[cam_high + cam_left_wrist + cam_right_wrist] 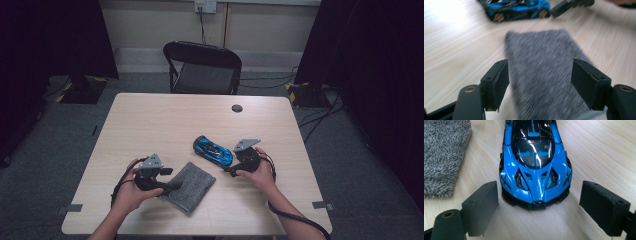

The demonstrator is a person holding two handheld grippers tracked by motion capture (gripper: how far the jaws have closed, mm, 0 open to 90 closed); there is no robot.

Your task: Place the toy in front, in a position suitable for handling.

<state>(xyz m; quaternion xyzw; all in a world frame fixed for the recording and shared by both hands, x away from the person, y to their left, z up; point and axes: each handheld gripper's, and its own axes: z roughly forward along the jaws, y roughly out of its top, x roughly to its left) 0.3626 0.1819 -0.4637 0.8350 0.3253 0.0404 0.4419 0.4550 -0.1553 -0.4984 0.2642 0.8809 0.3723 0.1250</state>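
Now the tabletop (165, 115) is holding two things near the person's side: a grey cloth (190, 186) and a blue toy car (213, 150). The cloth is lying flat to the left, and the car is sitting just past the cloth's far right corner, close to it but not on it.

The left gripper (540, 82) is hanging right over the near end of the cloth. Its fingers (499, 80) are standing apart, one on each side of the cloth, and they are not pinching it. The cloth's long side is running straight away from these fingers, toward the car.

The right gripper (539, 207) is pointing at the car, nose to nose. Its fingers (482, 203) are standing wide apart with nothing between them yet. The car's front is sitting just ahead of the gap, and its long body is running straight away from the fingers, right down the middle.

The right hand (260, 172) is looking much nearer to the car than the left hand (131, 192) is. So it seems the right fingers only need to be sliding forward along the car's length until they are standing on both sides, and then squeezing. The gap is looking just wider than the car, so staying in the middle is mattering a lot.
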